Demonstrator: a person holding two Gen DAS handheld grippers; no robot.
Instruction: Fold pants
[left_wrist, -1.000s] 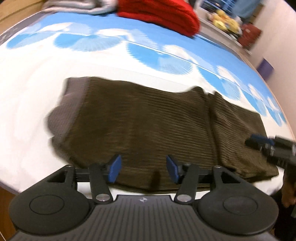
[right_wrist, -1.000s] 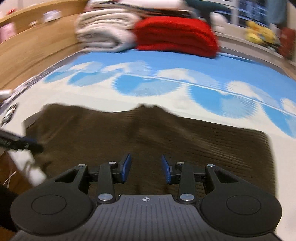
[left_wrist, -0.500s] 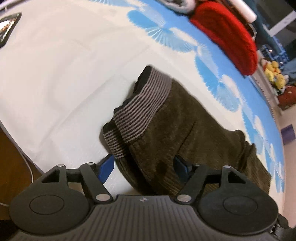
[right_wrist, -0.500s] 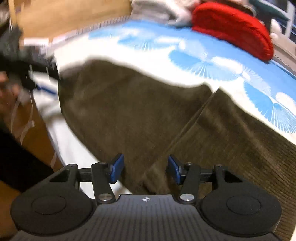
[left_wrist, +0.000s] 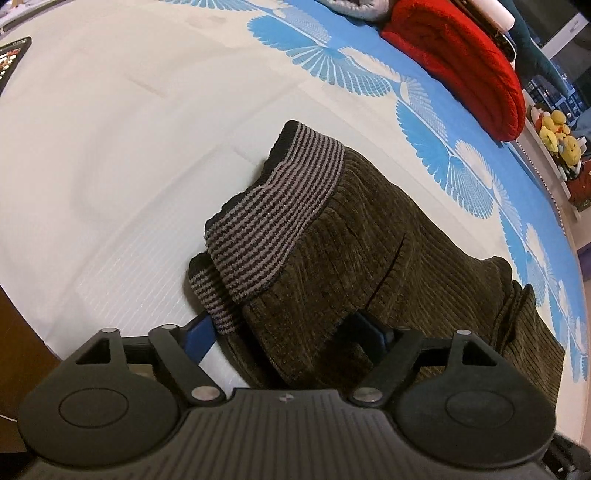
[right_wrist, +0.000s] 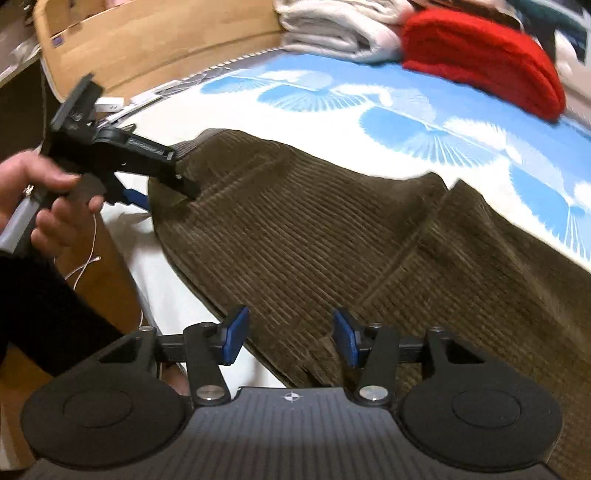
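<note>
You have one pair of brown corduroy pants (left_wrist: 369, 266) with one striped waistband (left_wrist: 273, 206), lying on one bed sheet (left_wrist: 110, 147) printed with a row of blue fans too cut off to count. You hold two grippers: the left gripper (left_wrist: 291, 336) and the right gripper (right_wrist: 290, 338), each with two blue pads, and one hand (right_wrist: 40, 195) shows. At the far edge you have one red folded blanket (left_wrist: 465, 62), one pale folded blanket (right_wrist: 332, 29), and a small cluster of yellow plush toys (left_wrist: 557, 136), too small to count.
</note>
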